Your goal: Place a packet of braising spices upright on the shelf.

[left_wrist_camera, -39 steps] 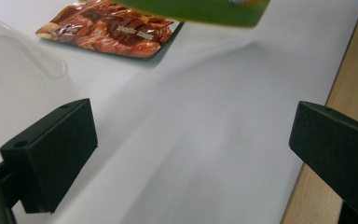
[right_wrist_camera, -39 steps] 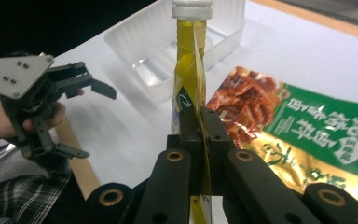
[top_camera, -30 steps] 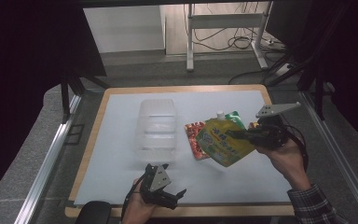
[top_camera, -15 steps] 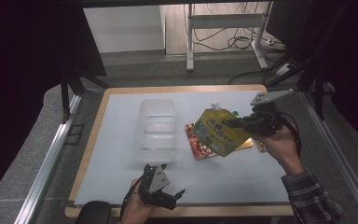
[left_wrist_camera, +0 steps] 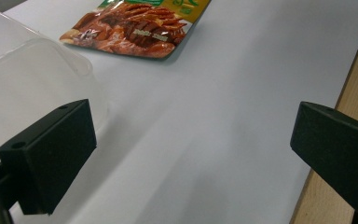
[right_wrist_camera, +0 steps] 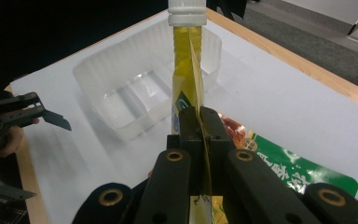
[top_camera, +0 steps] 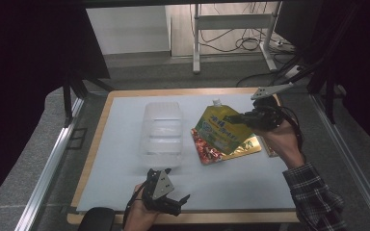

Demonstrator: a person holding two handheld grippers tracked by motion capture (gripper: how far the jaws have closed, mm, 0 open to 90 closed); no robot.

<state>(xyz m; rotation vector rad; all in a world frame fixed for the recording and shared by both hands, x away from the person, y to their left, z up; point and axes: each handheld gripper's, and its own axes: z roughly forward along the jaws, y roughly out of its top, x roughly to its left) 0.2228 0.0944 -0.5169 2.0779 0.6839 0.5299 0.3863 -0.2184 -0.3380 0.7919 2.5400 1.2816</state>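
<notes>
The right claw is clenched on one edge of the yellow spouted pouch, holding it clear of the tabletop with the white cap pointing away from the jaws. Beyond the cap, a little lower, sits the clear plastic container, its open top facing up. Directly beneath the claw lie two flat packets, a red-and-green snack packet and a gold one.

The left claw rests released near the tabletop's front edge, with the container just off one jaw and nothing between the pads.

The grip looks thin: the jaws pinch only the pouch's seam, so the heavy, floppy body could swing or slip out during travel. If it is lowered while tilted, the cap or bottom corner may catch the container's rim and tip or shove the light tub, which nothing steadies.
</notes>
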